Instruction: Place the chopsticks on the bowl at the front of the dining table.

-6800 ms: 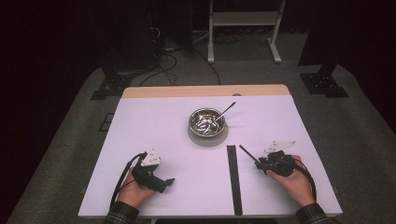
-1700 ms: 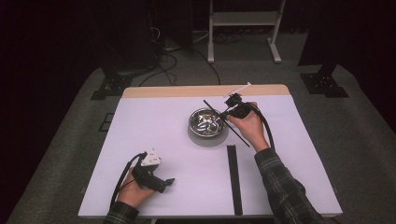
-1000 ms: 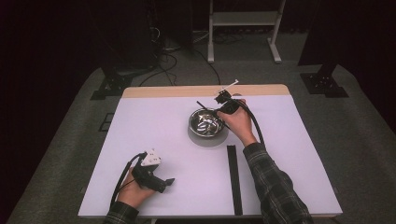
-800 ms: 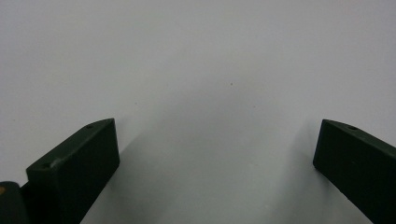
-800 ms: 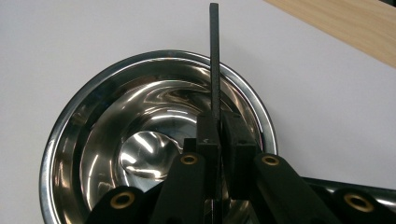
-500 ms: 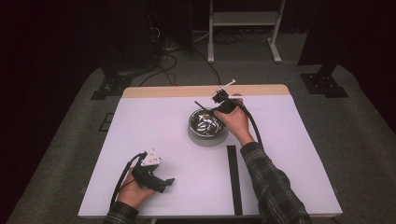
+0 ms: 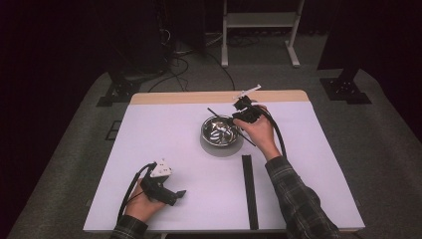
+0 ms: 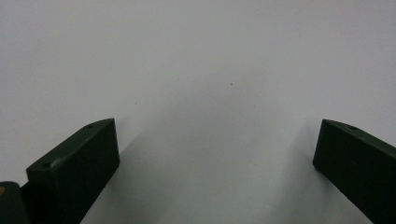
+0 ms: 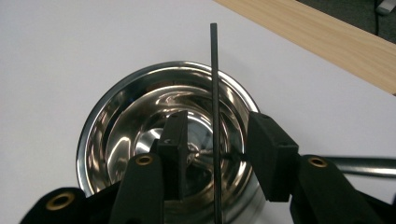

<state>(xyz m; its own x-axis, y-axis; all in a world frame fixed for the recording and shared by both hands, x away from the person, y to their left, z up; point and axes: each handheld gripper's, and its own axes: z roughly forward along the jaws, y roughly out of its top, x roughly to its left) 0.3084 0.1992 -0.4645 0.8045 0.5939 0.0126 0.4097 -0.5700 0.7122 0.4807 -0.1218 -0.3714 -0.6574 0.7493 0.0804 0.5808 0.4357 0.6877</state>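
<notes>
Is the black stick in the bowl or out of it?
In: the black stick lies across the steel bowl, between the right tool's jaws, which have just been opening.

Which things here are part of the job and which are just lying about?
In the job:
- black stick, between the jaws of the right gripper, which have just been opening
- steel bowl

Lying about:
- black strip on the table
- left gripper, open, idle

One steel bowl (image 7: pixel 220 135), one thin black rod (image 9: pixel 215 121), one black strip (image 7: pixel 249 189)
</notes>
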